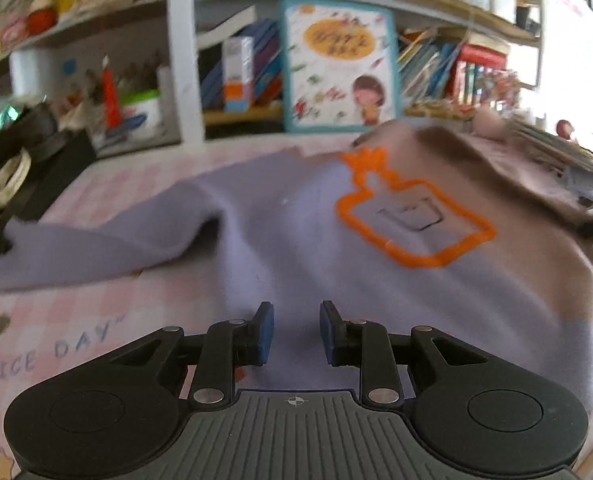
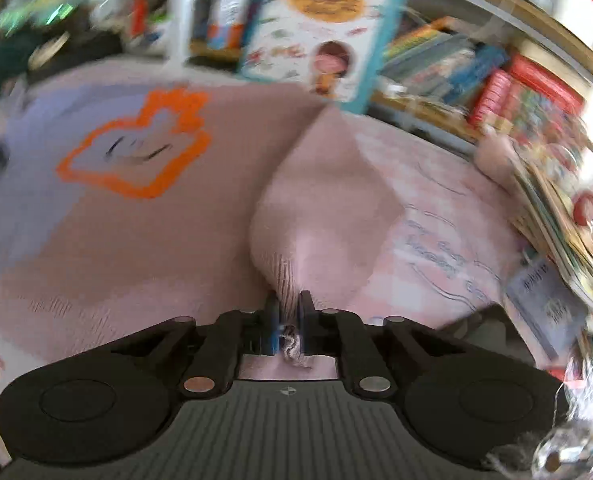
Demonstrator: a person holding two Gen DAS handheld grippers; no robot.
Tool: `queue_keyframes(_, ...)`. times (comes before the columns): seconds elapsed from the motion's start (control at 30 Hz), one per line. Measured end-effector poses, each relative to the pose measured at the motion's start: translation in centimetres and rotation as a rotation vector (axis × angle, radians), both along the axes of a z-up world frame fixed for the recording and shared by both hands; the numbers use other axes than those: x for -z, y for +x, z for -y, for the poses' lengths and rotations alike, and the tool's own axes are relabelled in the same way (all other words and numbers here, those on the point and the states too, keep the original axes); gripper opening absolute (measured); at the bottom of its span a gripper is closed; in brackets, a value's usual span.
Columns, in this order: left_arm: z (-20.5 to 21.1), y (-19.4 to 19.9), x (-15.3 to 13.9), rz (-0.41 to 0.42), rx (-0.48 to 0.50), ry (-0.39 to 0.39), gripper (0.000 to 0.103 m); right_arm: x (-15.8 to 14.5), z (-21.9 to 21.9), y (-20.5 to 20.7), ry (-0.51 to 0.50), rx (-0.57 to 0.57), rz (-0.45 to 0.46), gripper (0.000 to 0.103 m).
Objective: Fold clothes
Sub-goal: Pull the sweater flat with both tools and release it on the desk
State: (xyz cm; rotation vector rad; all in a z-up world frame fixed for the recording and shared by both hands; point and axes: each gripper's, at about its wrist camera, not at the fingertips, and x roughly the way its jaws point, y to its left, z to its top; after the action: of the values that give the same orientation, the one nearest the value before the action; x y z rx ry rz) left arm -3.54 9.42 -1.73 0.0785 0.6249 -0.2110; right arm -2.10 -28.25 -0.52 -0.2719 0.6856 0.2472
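My left gripper [image 1: 296, 334] hangs with its jaws parted and empty just above the near hem of the sweater [image 1: 280, 232], which lies spread on the pink checked tablecloth [image 1: 68, 320]. My right gripper [image 2: 289, 322] is clamped on the sweater's pink sleeve [image 2: 320, 216], the cuff bunched between my pads.

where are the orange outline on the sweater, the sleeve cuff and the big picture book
orange outline [image 1: 416, 216], left wrist view, on the graphic's centre panel.
sleeve cuff [image 2: 286, 280], right wrist view, ribbed end clamped in the right hand-held gripper [image 2: 289, 312].
picture book [image 1: 338, 68], left wrist view, middle of its cover.
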Motion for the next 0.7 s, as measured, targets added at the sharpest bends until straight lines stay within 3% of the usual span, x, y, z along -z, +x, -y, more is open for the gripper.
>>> queue_keyframes(0.2, -1.1, -1.2, -1.0, 0.05, -0.036, 0.027, 0.029, -5.3, 4.8, -0.4, -0.036, 0.196, 0.254, 0.008)
queue_keyframes(0.33, -1.5, -1.6, -2.0, 0.098, -0.05, 0.058, 0.051, -7.5, 8.6, 0.1, -0.069, 0.331, 0.338, 0.008)
queue_keyframes(0.4, -1.5, -1.7, -2.3, 0.108, -0.044, 0.06, 0.059, -7.7, 10.6, 0.6, -0.069, 0.385, 0.321, 0.008)
queue_keyframes(0.6, -1.6, -1.6, -1.9, 0.094, -0.037, 0.055, 0.059, -4.5, 14.7, 2.2, -0.077, 0.507, 0.161, 0.009)
queue_keyframes(0.63, -1.7, -1.5, -1.8, 0.089, -0.039, 0.046, 0.059, -3.7, 15.0, 2.3, -0.101, 0.532, 0.142, 0.01)
queue_keyframes(0.7, -1.9, -1.3, -1.6, 0.079, -0.043, 0.029, 0.059, -2.4, 15.5, 2.7, -0.172, 0.596, 0.134, 0.024)
